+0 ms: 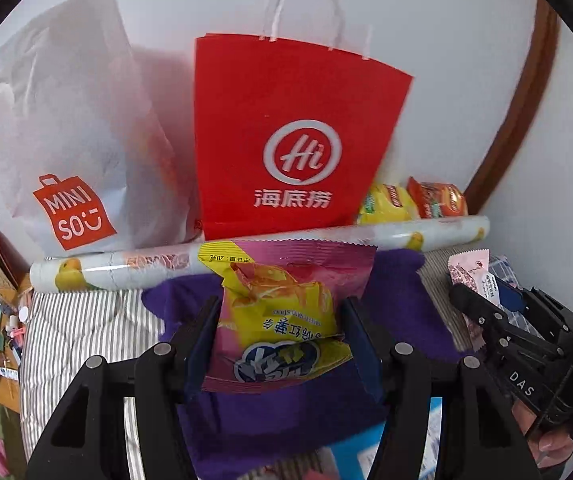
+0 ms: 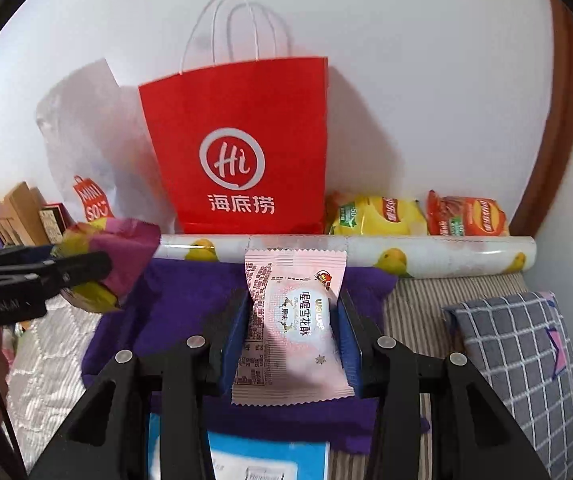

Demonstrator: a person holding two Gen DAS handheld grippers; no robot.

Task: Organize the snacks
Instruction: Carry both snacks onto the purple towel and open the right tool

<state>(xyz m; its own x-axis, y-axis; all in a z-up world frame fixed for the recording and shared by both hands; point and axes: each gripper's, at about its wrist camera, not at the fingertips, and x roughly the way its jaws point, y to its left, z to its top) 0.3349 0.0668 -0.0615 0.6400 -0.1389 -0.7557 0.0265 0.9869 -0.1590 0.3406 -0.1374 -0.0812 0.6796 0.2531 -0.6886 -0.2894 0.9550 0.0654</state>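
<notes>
Snack packet (image 1: 282, 320), paper roll (image 1: 426, 232) beyond

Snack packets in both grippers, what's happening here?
A person is sorting snacks with two handheld grippers. The left gripper is shut on a pink-and-yellow sweet potato stick bag; the right gripper is shut on a pale pink snowflake pastry packet. Both are held above a purple cloth, facing the red Haidilao paper bag against the wall. Two chip bags lie to the right of that bag, untouched.
</notes>
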